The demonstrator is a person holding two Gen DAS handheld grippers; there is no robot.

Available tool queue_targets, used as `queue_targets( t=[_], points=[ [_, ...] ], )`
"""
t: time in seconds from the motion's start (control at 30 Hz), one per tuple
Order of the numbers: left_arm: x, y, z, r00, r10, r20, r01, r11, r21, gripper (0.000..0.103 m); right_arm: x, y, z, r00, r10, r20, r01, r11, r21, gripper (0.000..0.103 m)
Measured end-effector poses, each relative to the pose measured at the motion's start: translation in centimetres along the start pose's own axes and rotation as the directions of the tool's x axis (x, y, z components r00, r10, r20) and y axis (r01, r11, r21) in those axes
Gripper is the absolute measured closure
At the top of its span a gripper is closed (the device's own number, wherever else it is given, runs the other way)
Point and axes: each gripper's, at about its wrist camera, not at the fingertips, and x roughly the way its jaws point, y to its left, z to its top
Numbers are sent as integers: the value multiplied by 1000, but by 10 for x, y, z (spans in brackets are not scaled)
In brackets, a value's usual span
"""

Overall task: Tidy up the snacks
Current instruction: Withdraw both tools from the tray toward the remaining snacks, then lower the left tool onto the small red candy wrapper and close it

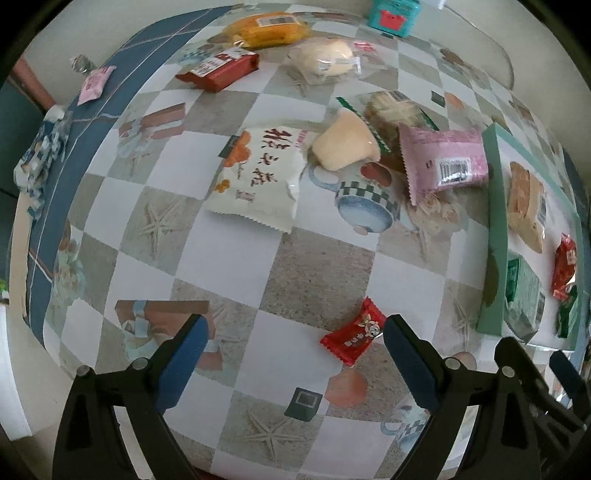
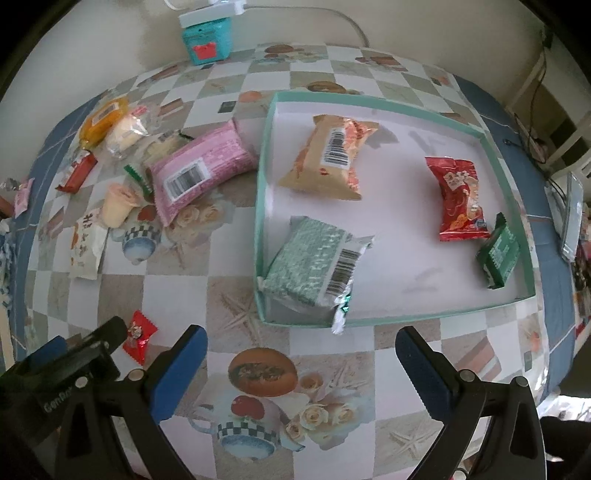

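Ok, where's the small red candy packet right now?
The small red candy packet lies on the tablecloth outside the teal tray, just ahead of the open left gripper, by its right finger. In the right wrist view it sits lower left.

4 wrapped snacks (image 2: 334, 157) lie in the teal tray (image 2: 262, 206); others (image 2: 199, 170) scattered beside it.

We take this for a home. The tabletop (image 2: 236, 306) wears a patterned oilcloth printed with teapots, roses, starfish and burgers, bordered in blue. Plain pale walls close it in at twelve o'clock, where a teal toy-like box (image 2: 207, 37) sits by a white cable (image 2: 347, 22). At two o'clock in the right wrist view, white furniture (image 2: 569, 136) and dark cords stand against the wall. Loose snack packets (image 1: 258, 177) lie about, some in a shallow mint box (image 2: 266, 155).
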Motion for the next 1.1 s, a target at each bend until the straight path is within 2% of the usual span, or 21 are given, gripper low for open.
queue_targets(
  t=[0.23, 0.3, 0.33, 0.37, 0.5, 0.67, 0.93, 1.1],
  points=[
    [8, -30, 1, 1000, -20, -16, 20, 999, 37, 16, 3, -9, 2, 1000, 15, -20, -14, 999, 43, 0],
    [10, -35, 0, 1000, -23, -14, 24, 999, 45, 29, 3, -9, 2, 1000, 20, -23, -19, 999, 46, 0],
    [11, -38, -1, 999, -31, -19, 32, 998, 50, 41, 3, -10, 2, 1000, 20, -24, -19, 999, 46, 0],
    [13, -41, -1, 999, -40, -30, 41, 998, 55, 43, 3, -10, 2, 999, 21, -24, -20, 999, 45, 0],
    [20, -51, -3, 997, -50, -51, 53, 996, 65, 45, 4, -9, 2, 1000, 20, -22, -19, 999, 41, 0],
    [28, -61, -2, 996, -59, -70, 64, 995, 71, 60, 4, -8, 3, 1000, 18, -23, -17, 999, 42, 0],
    [28, -67, -6, 996, -61, -67, 66, 995, 78, 71, 5, -8, 3, 1000, 17, -26, -16, 999, 41, 0],
    [27, -64, -5, 996, -61, -60, 65, 996, 68, 75, 5, -8, 3, 1000, 17, -26, -16, 999, 40, 0]
  ],
)
